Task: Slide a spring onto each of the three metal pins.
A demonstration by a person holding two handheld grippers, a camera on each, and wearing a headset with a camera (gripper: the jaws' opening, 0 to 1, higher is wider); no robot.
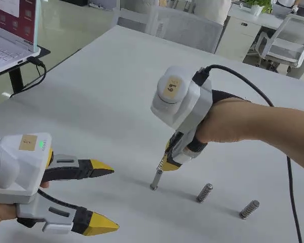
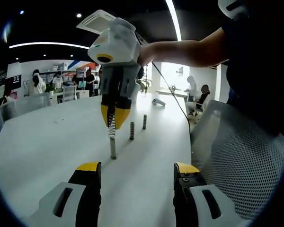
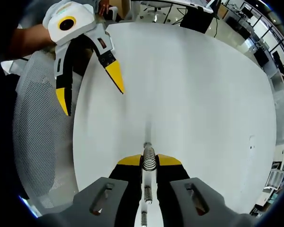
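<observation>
Found the right gripper (image 1: 167, 163), white-bodied with yellow-tipped jaws, clamped on a small coiled steel spring (image 1: 161, 165), held upright directly above a slim grey metal pin (image 1: 155, 180) standing on the white tabletop (image 1: 106, 86). Could not tell whether the lowest coils had reached the pin's tip. Noted a second pin (image 1: 204, 193) and a third pin (image 1: 249, 209) in a row to its right, each seemingly wrapped in a spring already. Saw the left gripper (image 1: 111, 197) low over the table, well left of the pins, jaws spread wide around nothing. Spotted an open laptop (image 1: 10, 30) at the far left corner.
</observation>
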